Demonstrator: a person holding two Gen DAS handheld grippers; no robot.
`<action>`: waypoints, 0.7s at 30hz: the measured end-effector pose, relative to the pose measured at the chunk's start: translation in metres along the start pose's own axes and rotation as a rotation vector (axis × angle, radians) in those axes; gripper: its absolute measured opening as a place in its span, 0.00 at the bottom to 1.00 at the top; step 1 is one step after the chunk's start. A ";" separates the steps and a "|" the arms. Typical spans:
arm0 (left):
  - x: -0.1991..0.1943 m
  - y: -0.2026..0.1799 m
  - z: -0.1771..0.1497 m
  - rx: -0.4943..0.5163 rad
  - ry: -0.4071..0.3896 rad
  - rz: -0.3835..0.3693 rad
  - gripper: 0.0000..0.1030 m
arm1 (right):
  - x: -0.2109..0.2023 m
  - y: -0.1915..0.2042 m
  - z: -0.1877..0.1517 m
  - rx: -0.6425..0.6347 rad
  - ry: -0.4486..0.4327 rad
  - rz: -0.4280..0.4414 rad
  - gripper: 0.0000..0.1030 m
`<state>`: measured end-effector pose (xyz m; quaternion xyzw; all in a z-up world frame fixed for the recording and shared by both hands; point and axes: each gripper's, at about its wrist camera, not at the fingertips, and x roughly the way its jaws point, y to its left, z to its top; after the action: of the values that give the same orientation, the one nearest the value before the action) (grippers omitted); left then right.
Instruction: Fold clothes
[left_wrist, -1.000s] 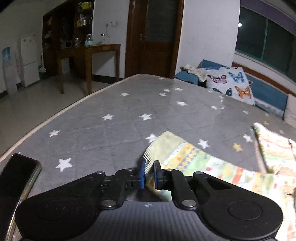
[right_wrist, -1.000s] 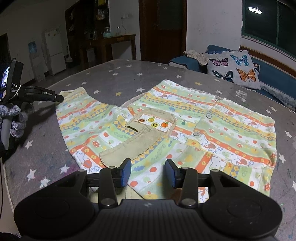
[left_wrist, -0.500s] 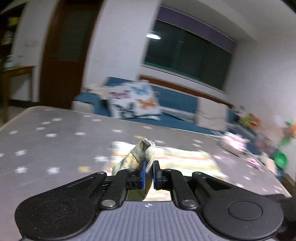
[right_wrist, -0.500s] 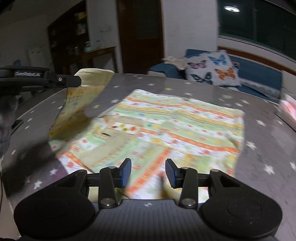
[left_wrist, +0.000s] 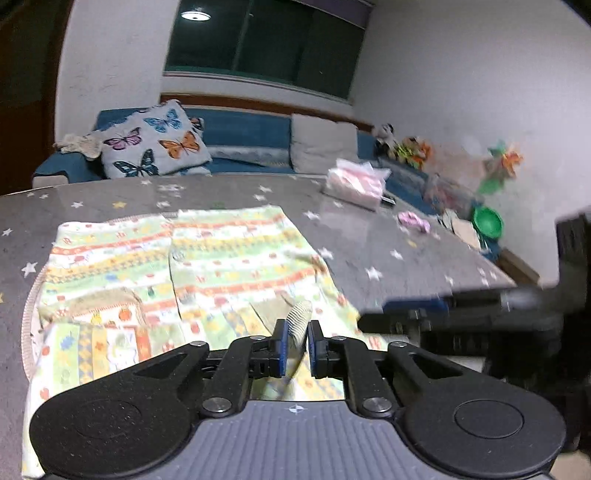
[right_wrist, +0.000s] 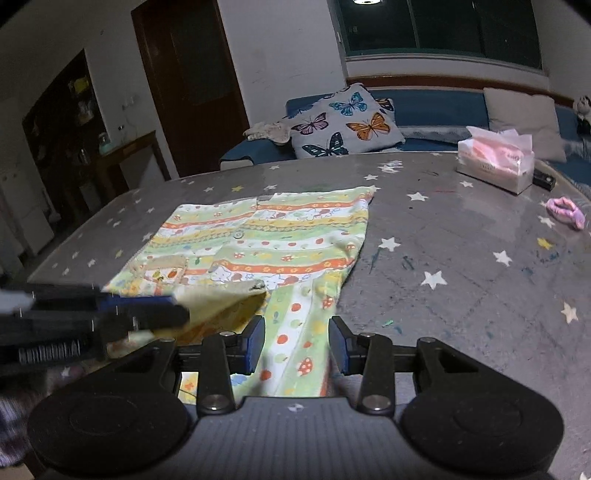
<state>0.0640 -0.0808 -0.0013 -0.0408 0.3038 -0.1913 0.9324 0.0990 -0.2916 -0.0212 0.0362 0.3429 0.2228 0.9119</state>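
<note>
1. The left gripper (left_wrist: 294, 341) is closed tight on a ribbed cuff (left_wrist: 300, 320), its blue pads pinching the sleeve end so the cloth can be carried across the garment rather than dragged

2. The right gripper (right_wrist: 296, 343) hangs with its jaws wide apart and nothing between them, low over the near hem, a position that would suit pinning or smoothing the fabric while the other hand works

3. The left tool's black fingers cross into the right camera's view from the left, holding a pale flap of sleeve (right_wrist: 218, 302) raised over the near left of the shirt

4. The patterned shirt (right_wrist: 280, 243) lies spread on the star-printed table cover (right_wrist: 461, 258), its small chest pocket (right_wrist: 166, 269) face up; by the look of it, one sleeve is being folded inward over the body

5. A tissue pack (right_wrist: 495, 162) and a pink hair tie (right_wrist: 565, 210) sit well apart at the far right, clear of the folding area

6. A butterfly cushion (right_wrist: 343, 125) rests on the sofa beyond the far edge
</note>
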 end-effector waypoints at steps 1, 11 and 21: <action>-0.004 0.002 -0.002 0.008 -0.003 0.000 0.19 | 0.001 0.001 0.000 0.000 0.003 0.009 0.37; -0.040 0.069 -0.012 -0.011 -0.030 0.220 0.34 | 0.041 0.036 0.005 -0.057 0.060 0.060 0.33; -0.039 0.127 -0.026 -0.089 0.052 0.385 0.31 | 0.053 0.045 0.003 -0.112 0.090 0.008 0.27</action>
<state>0.0624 0.0525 -0.0254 -0.0183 0.3380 0.0029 0.9410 0.1192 -0.2284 -0.0411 -0.0237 0.3703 0.2465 0.8953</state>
